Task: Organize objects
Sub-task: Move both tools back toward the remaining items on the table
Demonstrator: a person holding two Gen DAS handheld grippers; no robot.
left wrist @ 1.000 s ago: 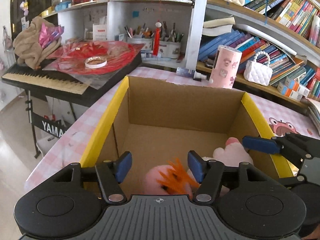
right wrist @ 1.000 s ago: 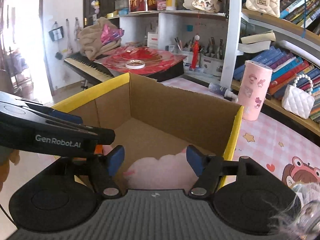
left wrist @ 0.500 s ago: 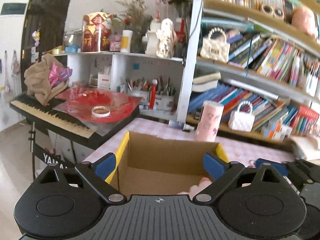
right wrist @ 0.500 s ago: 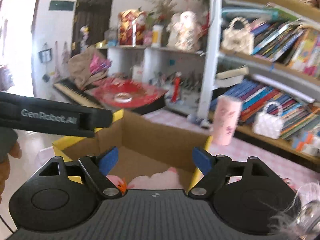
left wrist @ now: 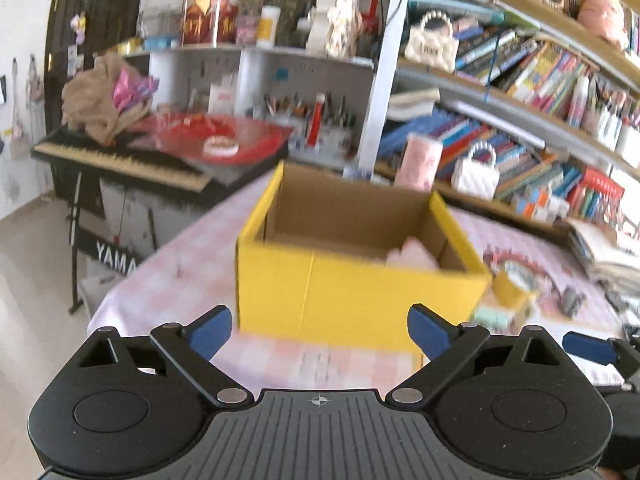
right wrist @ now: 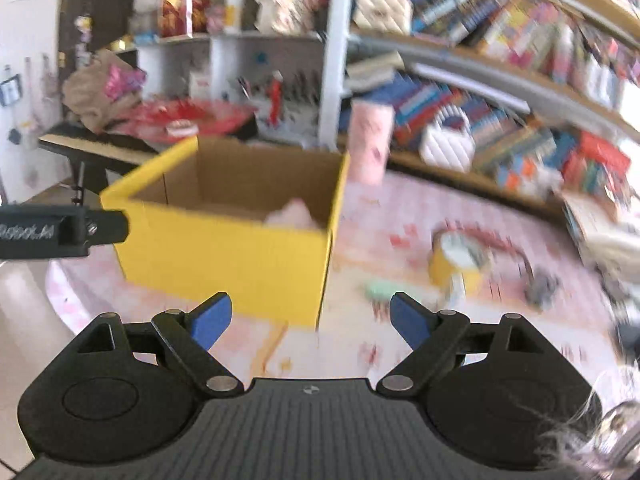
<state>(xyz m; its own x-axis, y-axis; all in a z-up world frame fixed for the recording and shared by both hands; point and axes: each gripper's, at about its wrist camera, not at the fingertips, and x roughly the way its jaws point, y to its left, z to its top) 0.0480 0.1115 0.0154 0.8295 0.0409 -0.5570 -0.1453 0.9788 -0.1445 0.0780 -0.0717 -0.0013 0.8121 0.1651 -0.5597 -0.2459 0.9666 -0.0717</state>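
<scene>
A yellow cardboard box [left wrist: 352, 292] stands open on the pink checked table [left wrist: 188, 264]; it also shows in the right wrist view [right wrist: 224, 256]. A pink plush toy [left wrist: 412, 254] lies inside it, also seen in the right wrist view [right wrist: 292, 214]. A yellow round object [right wrist: 456, 264] and a mint-green item [right wrist: 380, 290] lie on the table right of the box. My left gripper [left wrist: 320, 332] is open and empty in front of the box. My right gripper [right wrist: 310, 320] is open and empty, near the box's right corner.
A keyboard piano [left wrist: 120, 156] with a red plate stands left of the table. Bookshelves [left wrist: 520, 92] with white handbags and a pink cup [left wrist: 420, 162] run behind it. Small items [left wrist: 570, 300] lie at the table's right. The left gripper's arm [right wrist: 60, 232] shows at left.
Both grippers have opened wide and pulled back out of the box toward me. The pink plush toys stay in the box. The frames are blurred by motion.
</scene>
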